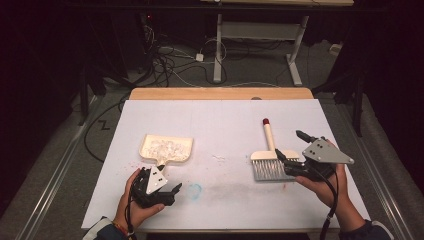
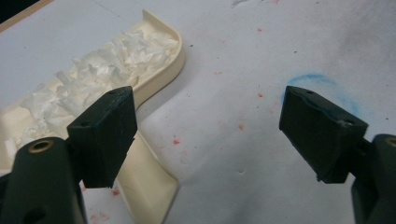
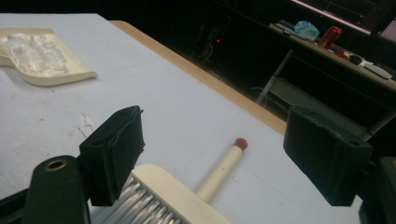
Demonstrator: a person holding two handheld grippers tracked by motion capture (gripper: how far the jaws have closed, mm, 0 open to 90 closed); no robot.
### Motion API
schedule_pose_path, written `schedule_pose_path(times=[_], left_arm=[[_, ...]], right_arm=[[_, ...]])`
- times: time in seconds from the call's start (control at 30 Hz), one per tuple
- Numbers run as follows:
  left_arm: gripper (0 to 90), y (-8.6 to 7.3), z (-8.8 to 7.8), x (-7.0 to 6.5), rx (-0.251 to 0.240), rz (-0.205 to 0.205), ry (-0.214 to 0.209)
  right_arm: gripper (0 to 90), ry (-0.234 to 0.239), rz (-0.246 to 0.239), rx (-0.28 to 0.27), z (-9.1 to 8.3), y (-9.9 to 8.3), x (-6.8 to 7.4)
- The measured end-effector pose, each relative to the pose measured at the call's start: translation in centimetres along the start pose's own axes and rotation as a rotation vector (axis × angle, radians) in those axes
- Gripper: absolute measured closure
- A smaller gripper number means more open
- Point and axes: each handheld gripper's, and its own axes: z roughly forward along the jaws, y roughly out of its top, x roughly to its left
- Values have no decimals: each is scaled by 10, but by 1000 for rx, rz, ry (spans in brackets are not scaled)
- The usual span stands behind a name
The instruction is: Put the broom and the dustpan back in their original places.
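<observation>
A cream dustpan (image 1: 166,149) (image 2: 161,70) (image 3: 56,77) full of white paper scraps (image 2: 102,70) lies left of centre on the white sheet. Its handle (image 2: 144,182) points toward my left gripper (image 1: 167,179) (image 2: 208,116), which is open; the left jaw hangs over the handle and nothing is held. At the right lies a brush (image 1: 267,161) (image 3: 170,196) with a cream handle (image 3: 219,172) tipped in red (image 1: 266,121). My right gripper (image 1: 291,145) (image 3: 215,140) is open just beside and above the brush head, with the handle seen between its jaws.
A few loose white scraps (image 1: 218,158) (image 3: 86,122) lie mid-sheet. A blue smudge (image 1: 194,189) (image 2: 322,84) and red specks mark the sheet. The table's wooden far edge (image 1: 220,93) borders it. Beyond stand a desk frame (image 1: 260,35) and floor cables.
</observation>
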Motion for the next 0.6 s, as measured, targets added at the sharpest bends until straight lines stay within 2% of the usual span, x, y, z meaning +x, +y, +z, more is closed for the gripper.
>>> schedule_pose_path(times=[0.1, 0.27, 0.33, 0.6], left_arm=[[187, 0, 0, -1, -2, 3, -1], [187, -1, -1, -1, 3, -8, -5], [187, 0, 0, -1, -1, 4, 1], [187, 0, 0, -2, 7, 1, -4]], right_arm=[[204, 1, -10, 0, -4, -4, 0], [205, 2, 3, 17, -9, -12, 0], [205, 7, 7, 17, -11, -15, 1], [205, 19, -12, 18, -17, -31, 3]])
